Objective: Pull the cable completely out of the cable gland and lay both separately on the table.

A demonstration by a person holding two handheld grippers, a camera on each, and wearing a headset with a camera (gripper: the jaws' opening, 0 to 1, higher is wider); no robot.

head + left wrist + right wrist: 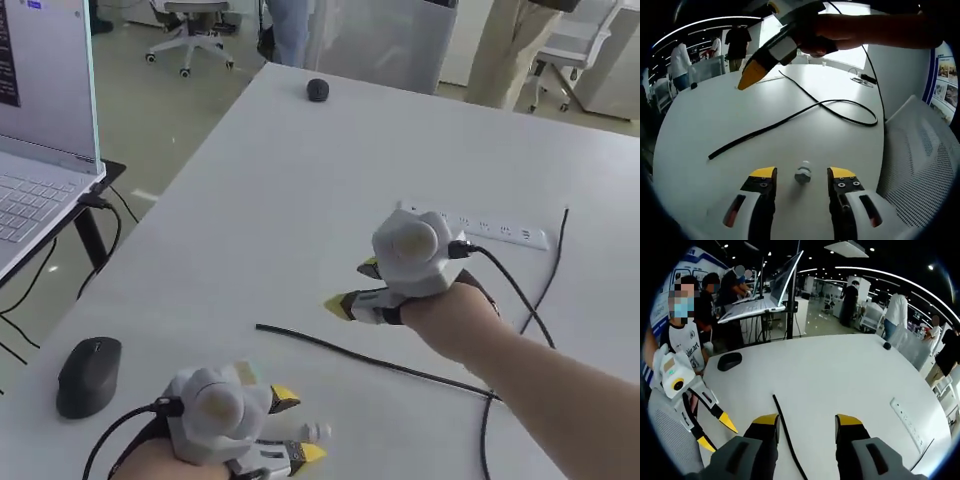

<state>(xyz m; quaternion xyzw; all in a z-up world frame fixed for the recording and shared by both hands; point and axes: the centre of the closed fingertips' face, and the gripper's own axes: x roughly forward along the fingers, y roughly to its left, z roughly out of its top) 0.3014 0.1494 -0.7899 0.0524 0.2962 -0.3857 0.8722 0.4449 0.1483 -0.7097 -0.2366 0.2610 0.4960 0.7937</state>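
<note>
On the white table the black cable lies loose in a long line, fully out of the cable gland and apart from it. In the left gripper view the small pale gland sits on the tabletop between the left gripper's yellow-tipped jaws, which stand apart and touch it on neither side. The cable's near end lies off to one side, clear of the gland, and its far part curls into a loop.

The right gripper hangs above the middle of the table with its jaws spread. In its own view the cable runs up between the open jaws of the right gripper, held by neither. The left gripper is at the near edge of the table.

A black computer mouse rests near the left gripper, a white power strip lies beyond the right one, and an open laptop stands on a side stand to the left.
</note>
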